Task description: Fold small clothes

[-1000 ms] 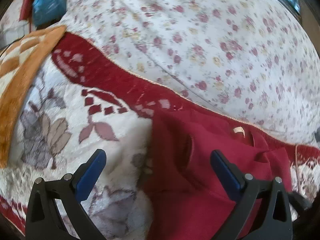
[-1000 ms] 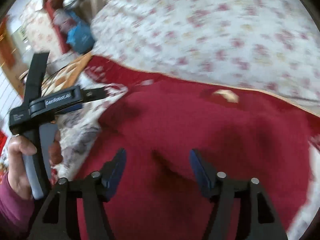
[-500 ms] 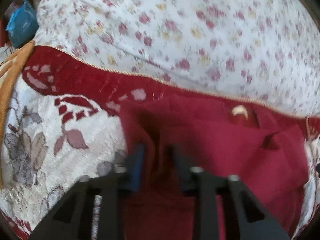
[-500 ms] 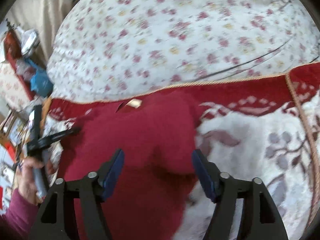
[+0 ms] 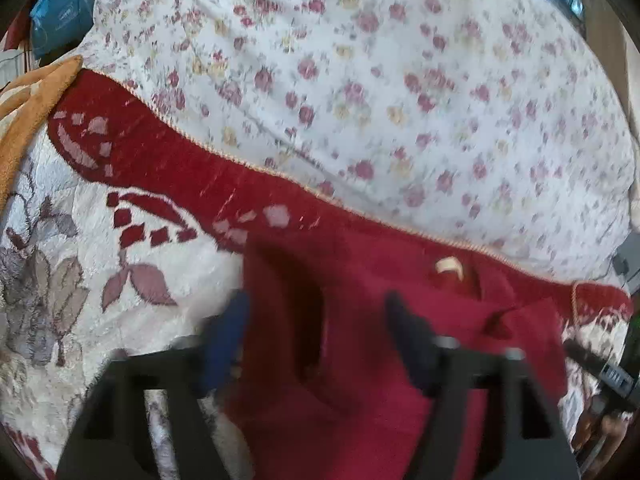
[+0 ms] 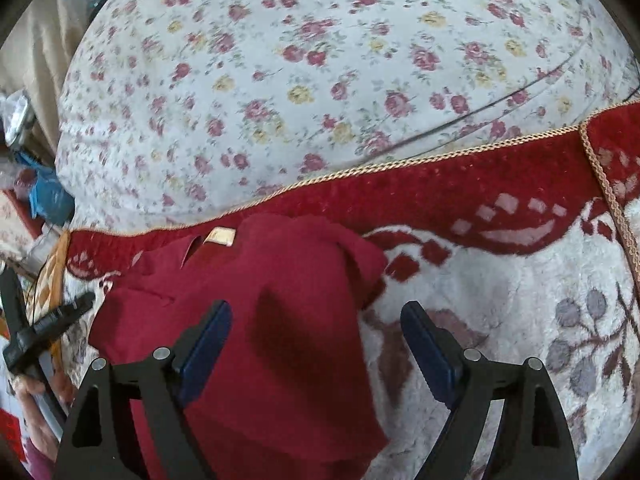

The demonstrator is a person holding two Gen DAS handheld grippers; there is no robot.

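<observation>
A dark red garment [image 5: 360,280] with a cream neck label [image 5: 450,268] lies crumpled on a plush blanket. My left gripper [image 5: 318,340] hovers low over its left part, blurred. Its jaws are opening, with a raised fold of the red cloth between them and the pads off it. In the right wrist view the same garment [image 6: 280,280] and label [image 6: 220,236] show. My right gripper [image 6: 316,340] straddles the garment's right edge. These jaws are opening too: the left finger is over red cloth, the right finger over the blanket. A hand holds the left tool's frame [image 6: 40,328] at the left edge.
The white plush blanket [image 6: 500,300] has a red border with gold cord and leaf patterns. Beyond it lies a floral sheet [image 5: 400,100]. An orange blanket [image 5: 36,96] and a blue bag [image 5: 60,4] sit at the far left.
The left jaws closed on a fold of the garment's left part, then parted again. The right gripper swung from the garment's middle to its right edge and widened.
</observation>
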